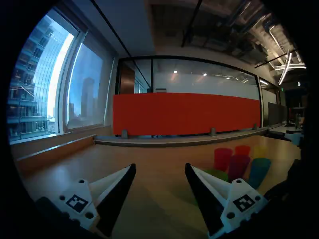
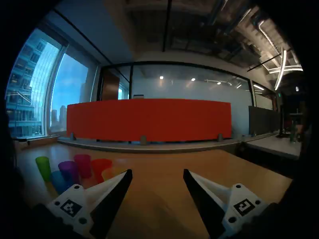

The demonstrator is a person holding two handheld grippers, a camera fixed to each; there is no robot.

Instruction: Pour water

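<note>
1. The cluster of cups (image 1: 239, 163) is standing on the wooden desk (image 1: 159, 153). Every cup is upright with its mouth facing up, so each long axis is running vertically. The cups are crowding together, touching or very nearly so.
2. In the left gripper view, the cluster is sitting ahead of the left gripper (image 1: 159, 165) and off to the right, beyond its right-hand finger. A green cup (image 1: 217, 174) is peeking out from behind that finger. A maroon cup (image 1: 238, 166) and a teal cup (image 1: 259, 172) are standing in front, with pink, red and yellow ones lining up behind.
3. In the right gripper view, the same cups are lying ahead of the right gripper (image 2: 157, 171) and to its left, just past its left-hand finger. The cluster is therefore sitting between the two grippers, and either would be turning inward to reach it.
4. The cups are looking slightly larger from the left gripper, so I am judging that one a little nearer, though the margin is slim.
5. Both grippers are hanging wide open, with nothing between their fingers.
6. The cups are tinted and the light is dim, so I cannot tell whether any is holding water.
7. Farther out, an orange divider panel (image 1: 183, 113) is running along the desk's far edge, and windows (image 1: 52, 91) are showing city buildings on the left.
</note>
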